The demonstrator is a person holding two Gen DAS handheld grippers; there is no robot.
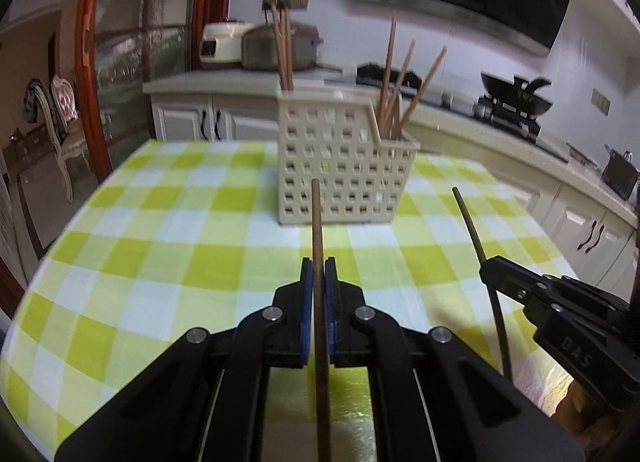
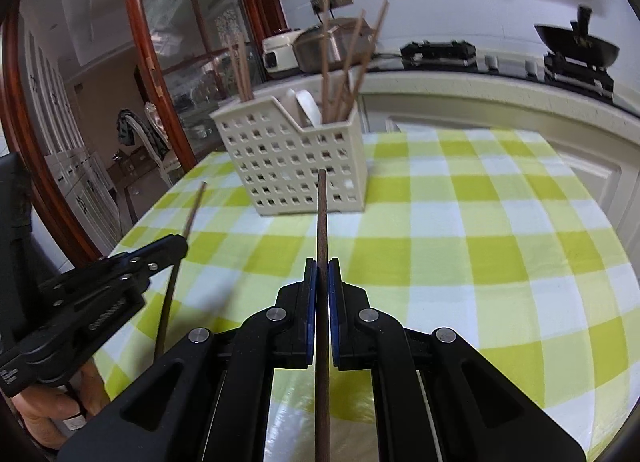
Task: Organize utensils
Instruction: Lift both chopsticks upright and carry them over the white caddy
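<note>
Landmark: cream perforated basket [image 1: 344,160] standing on the desk [image 1: 168,246], which is covered in a green-and-white checked cloth.

Left gripper [image 1: 319,266], short of the basket on its near side: blue pads clamped tight on a brown chopstick [image 1: 317,222]. The stick runs forward along the fingers, its tip pointing at the basket's front wall, apart from it. In the right wrist view this gripper [image 2: 176,242] appears down-left of the basket, its stick [image 2: 195,206] angled up toward the basket.

Right gripper [image 2: 322,268], also on the near side of the basket: pads closed on a second chopstick [image 2: 321,214], tip aimed at the basket's lower front wall. In the left wrist view this gripper [image 1: 486,262] sits down-right of the basket, with a dark stick [image 1: 470,222] held in it.

Inside the basket: a bundle of chopsticks [image 1: 396,82] leaning in the lower right-hand compartment, another upright pair [image 1: 282,50] in the back left corner. White spoons [image 2: 308,104] show in the middle compartment.

Behind the basket: kitchen counter with rice cooker [image 1: 218,44] and wok [image 1: 516,92].
</note>
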